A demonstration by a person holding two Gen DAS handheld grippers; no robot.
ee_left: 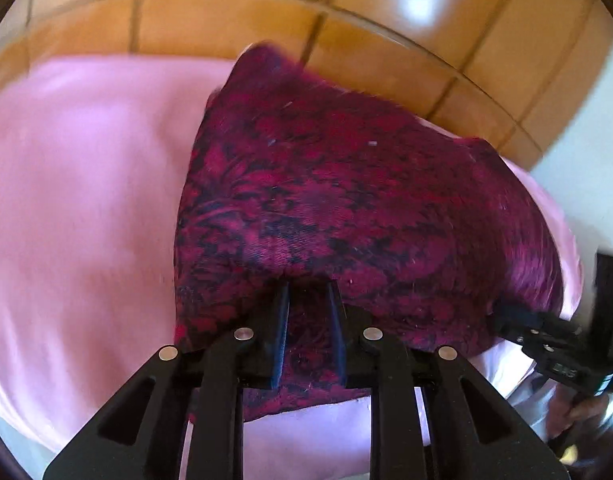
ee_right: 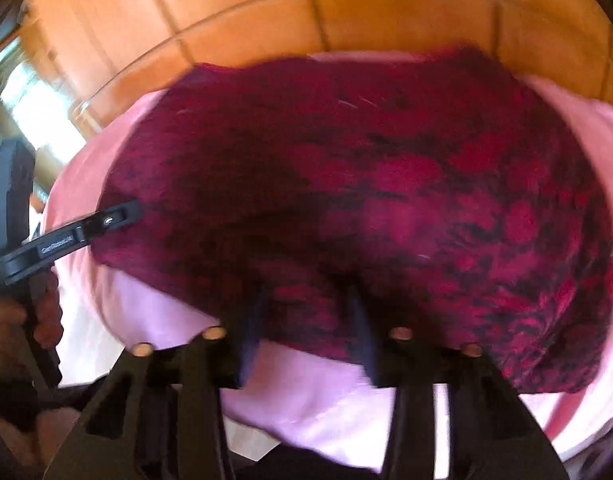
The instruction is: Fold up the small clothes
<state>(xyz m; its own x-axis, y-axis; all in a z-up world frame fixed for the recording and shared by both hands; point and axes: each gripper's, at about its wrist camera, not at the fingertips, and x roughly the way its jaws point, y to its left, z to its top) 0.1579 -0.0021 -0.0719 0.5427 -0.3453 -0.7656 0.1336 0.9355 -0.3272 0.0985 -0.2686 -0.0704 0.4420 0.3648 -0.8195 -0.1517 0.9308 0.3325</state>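
A dark red garment (ee_left: 346, 184) with a black floral print lies on a pink sheet (ee_left: 86, 200), its near edge raised. My left gripper (ee_left: 308, 290) is shut on that near edge, with a fold of cloth running between its fingers. At the garment's right edge, the right gripper (ee_left: 506, 316) bites into the cloth. In the blurred right wrist view the garment (ee_right: 386, 184) fills the middle. The right gripper (ee_right: 310, 296) is closed on its near hem. The left gripper (ee_right: 132, 210) holds the garment's left edge.
Orange floor tiles (ee_left: 226, 20) curve round the far side of the sheet-covered surface (ee_right: 306, 400). A hand (ee_right: 10, 320) grips the left tool's handle at the lower left. A pale wall (ee_left: 586, 120) stands to the right, and bright light (ee_right: 38, 112) comes from the far left.
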